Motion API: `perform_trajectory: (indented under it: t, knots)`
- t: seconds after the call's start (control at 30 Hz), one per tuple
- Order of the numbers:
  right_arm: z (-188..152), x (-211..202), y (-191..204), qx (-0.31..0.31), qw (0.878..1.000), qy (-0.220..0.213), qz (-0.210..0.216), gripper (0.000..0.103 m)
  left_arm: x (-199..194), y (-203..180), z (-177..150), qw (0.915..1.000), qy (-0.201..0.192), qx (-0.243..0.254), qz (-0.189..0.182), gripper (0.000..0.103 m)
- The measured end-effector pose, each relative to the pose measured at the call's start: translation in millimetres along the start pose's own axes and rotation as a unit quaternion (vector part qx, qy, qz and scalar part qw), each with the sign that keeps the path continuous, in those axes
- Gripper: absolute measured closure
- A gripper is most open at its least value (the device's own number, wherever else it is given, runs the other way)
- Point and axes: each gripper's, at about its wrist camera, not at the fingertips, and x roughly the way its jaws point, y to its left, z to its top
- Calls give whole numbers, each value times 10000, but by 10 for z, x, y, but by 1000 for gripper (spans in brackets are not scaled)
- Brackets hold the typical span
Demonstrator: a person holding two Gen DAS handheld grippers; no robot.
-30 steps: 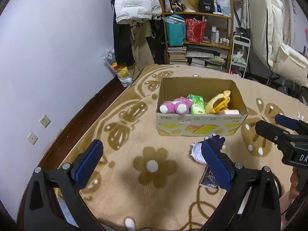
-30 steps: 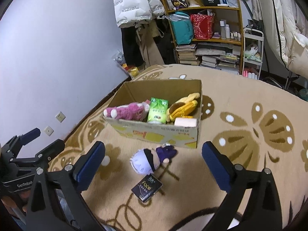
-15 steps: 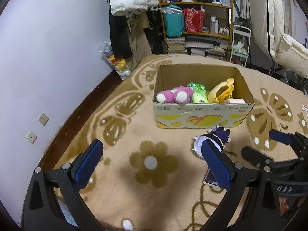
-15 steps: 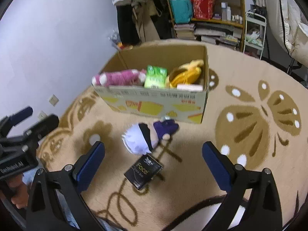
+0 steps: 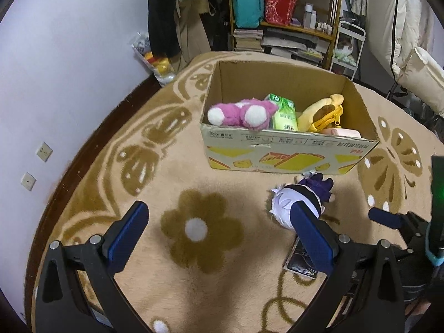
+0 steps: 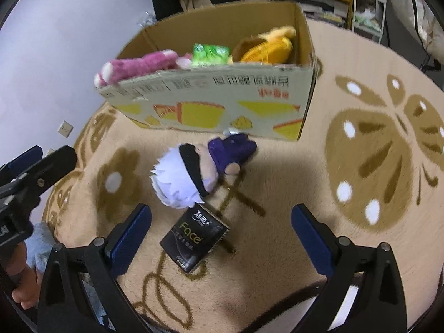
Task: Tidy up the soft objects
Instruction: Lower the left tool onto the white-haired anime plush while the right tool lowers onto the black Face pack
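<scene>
A white-haired plush doll in purple [image 6: 191,172] lies on the carpet in front of a cardboard box [image 6: 211,102]; it also shows in the left wrist view [image 5: 294,199]. A black tissue pack [image 6: 194,238] lies just below the doll. The box [image 5: 288,149] holds a pink plush [image 5: 241,112], a green tissue pack [image 5: 283,112], a yellow plush [image 5: 323,112] and a pink item [image 5: 342,131]. My right gripper [image 6: 220,240] is open above the black pack. My left gripper [image 5: 219,238] is open and empty over the carpet's flower pattern.
A patterned beige carpet [image 5: 172,283] covers the surface. A white wall [image 5: 55,69] is at left. A shelf [image 5: 283,8] with bags and books stands behind the box, with hanging clothes [image 5: 177,16] beside it. A white cart [image 5: 347,44] stands at right.
Both grippers moved forward and tilted down toward the carpet. The right gripper came closer to the doll and black pack. Both stay open.
</scene>
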Motion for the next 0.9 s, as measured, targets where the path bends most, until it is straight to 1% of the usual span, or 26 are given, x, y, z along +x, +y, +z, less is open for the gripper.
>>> perform_trajectory:
  t: [0.4,0.57,0.6,0.67,0.7,0.9]
  knots:
    - [1,334,37,-26,9988,459,-176,0,284,-74,5,9989,403,0,-233,2]
    - [-13,471,97,-132,9975,675,-160,0,365,-98,7,9981,529,7,-301,2]
    - [-19,489,103,-152,9972,717,-132,7,377,-98,5,9980,548,4,-306,2]
    - [-24,543,117,-168,9962,851,-62,16,402,-90,6,9977,595,-7,-320,2]
    - [-23,577,129,-168,9956,921,-23,18,412,-88,4,9976,613,-14,-323,2]
    - [-14,630,126,-35,9953,963,51,18,446,-71,-1,9970,676,-64,-364,2]
